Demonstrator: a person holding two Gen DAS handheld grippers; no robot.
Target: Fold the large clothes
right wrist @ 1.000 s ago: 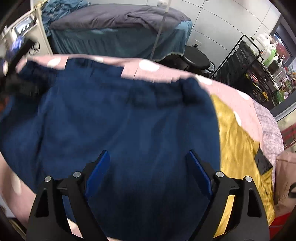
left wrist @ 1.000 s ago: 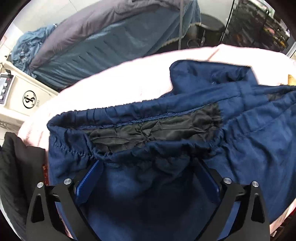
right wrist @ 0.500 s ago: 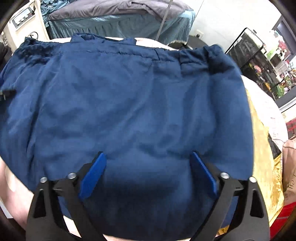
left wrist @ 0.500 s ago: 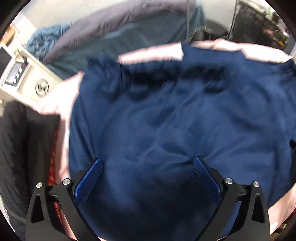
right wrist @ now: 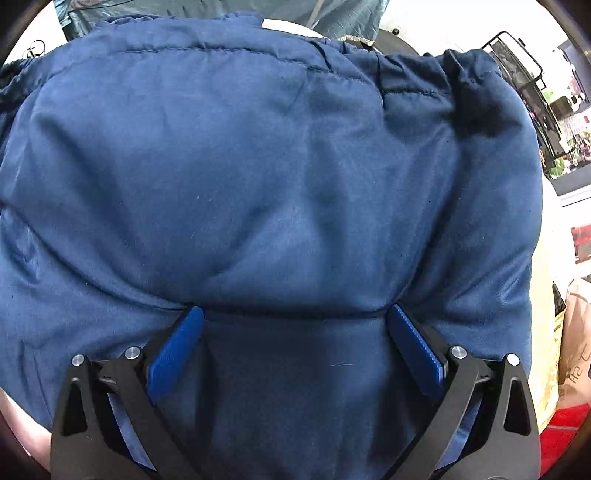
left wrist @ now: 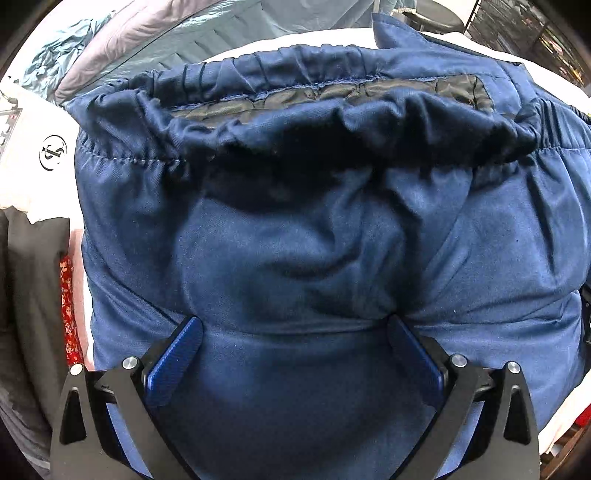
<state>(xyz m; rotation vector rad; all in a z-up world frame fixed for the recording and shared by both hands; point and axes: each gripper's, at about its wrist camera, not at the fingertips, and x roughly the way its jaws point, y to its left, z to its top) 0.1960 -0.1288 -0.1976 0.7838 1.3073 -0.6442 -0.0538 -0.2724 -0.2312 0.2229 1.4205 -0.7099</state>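
Pressing down on navy trousers (left wrist: pixel 295 251), both grippers point steeply at the fabric from close above. Left gripper (left wrist: pixel 293 334) has its jaws spread wide, blue pads (left wrist: pixel 173 362) apart with only flat cloth showing between them, fingertips at or just against a crease line across the garment; nothing pinched. Right gripper (right wrist: pixel 295 321) has its jaws opening, wide apart now, blue pads (right wrist: pixel 415 347) at a horizontal fold edge of the same navy trousers (right wrist: pixel 266 184), cloth between them but not clamped. Trousers lie spread over a pale pink bed cover (left wrist: pixel 325 40), covering most of it in both views. In the left wrist view the gathered elastic waistband (left wrist: pixel 295 70) sits toward the far edge of the bed, gaping, with black lining (left wrist: pixel 424 90) showing inside. In the right wrist view a stitched hem line (right wrist: pixel 221 48) runs along the far edge and a bunched dark fold sits at the far right corner. Yellow-gold fabric (right wrist: pixel 546 369) shows just beyond the trousers' right edge. Black garment (left wrist: pixel 33 295) and a red patterned strip (left wrist: pixel 68 314) lie at the left edge. White box with a round logo (left wrist: pixel 53 153) stands past the far left corner. Teal bed skirt (left wrist: pixel 207 33) with a grey cover (left wrist: pixel 122 44) lies behind. Black wire rack (right wrist: pixel 524 85) far right.
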